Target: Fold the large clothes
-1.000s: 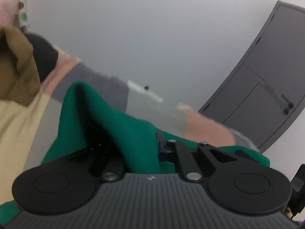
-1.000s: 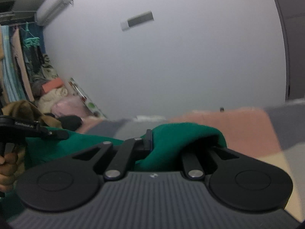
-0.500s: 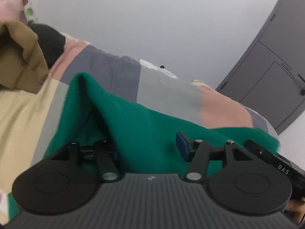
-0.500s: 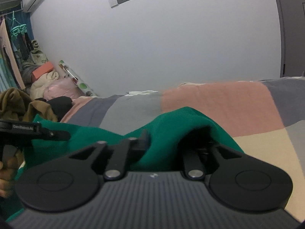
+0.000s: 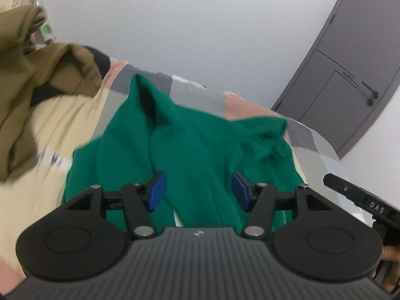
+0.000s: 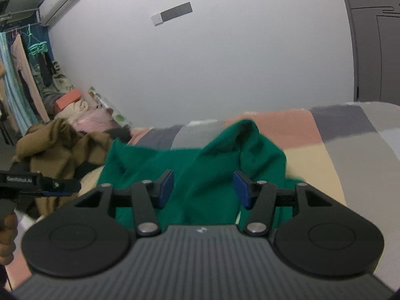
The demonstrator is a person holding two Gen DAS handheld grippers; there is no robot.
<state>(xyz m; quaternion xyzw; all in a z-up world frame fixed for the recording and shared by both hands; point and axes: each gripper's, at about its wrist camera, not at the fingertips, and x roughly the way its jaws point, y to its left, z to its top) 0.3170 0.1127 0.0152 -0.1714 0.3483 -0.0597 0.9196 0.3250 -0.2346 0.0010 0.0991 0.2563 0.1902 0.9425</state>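
A green garment (image 5: 200, 150) lies bunched on the patchwork bedspread (image 5: 62, 130), two peaks of cloth standing up at its far edge. My left gripper (image 5: 198, 190) hangs above it, open, its blue pads (image 5: 156, 191) apart and touching no cloth. In the right wrist view the same green garment (image 6: 200, 172) lies below my right gripper (image 6: 203, 190). Its jaws are opening, the blue pads (image 6: 241, 191) clear of the fabric. Each gripper shows at the edge of the other's view: the right gripper (image 5: 360, 200), the left gripper (image 6: 37, 182).
A brown garment (image 5: 37, 87) is heaped on the bed to the left, also the brown garment (image 6: 57, 150). A grey door (image 5: 350, 75) stands at the right. A white wall (image 6: 200, 62) runs behind the bed, with hanging clothes (image 6: 22, 75) far left.
Both grippers let go of the green garment and drew back and up. The cloth dropped onto the bed. More of the bed and garment is in view.
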